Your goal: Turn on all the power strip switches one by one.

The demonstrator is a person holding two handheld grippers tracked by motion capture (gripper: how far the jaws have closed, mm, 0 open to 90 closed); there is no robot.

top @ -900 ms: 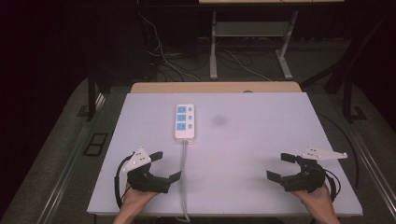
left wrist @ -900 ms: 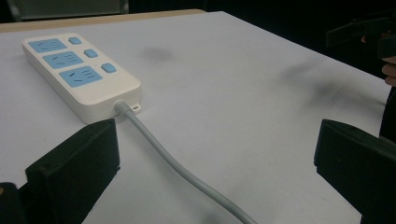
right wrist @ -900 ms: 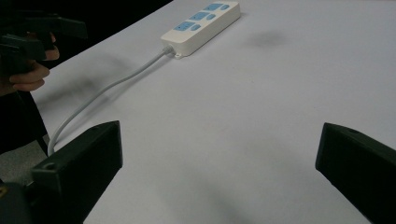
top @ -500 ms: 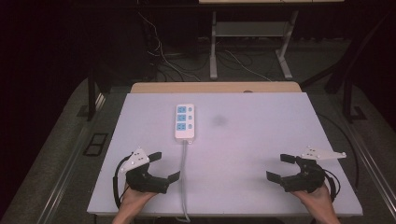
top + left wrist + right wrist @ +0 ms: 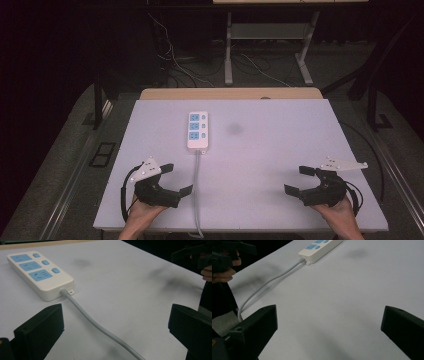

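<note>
Nothing appears to have shifted since the frames a moment earlier: both grippers sit where they were. On the white table (image 5: 280, 165), a white power strip (image 5: 197, 130) with three blue sockets lies left of centre toward the far side, flat on the surface. Its grey cord (image 5: 198, 195) runs back to the near edge and drops over it. The left gripper (image 5: 178, 180), held in a hand at the near left corner, has its jaws spread wide with nothing between them; the cord passes just beside it. The right gripper (image 5: 299, 180), at the near right corner, is likewise wide open and empty, well apart from the strip. A faint dark smudge (image 5: 234, 129) marks the table to the right of the strip.
</note>
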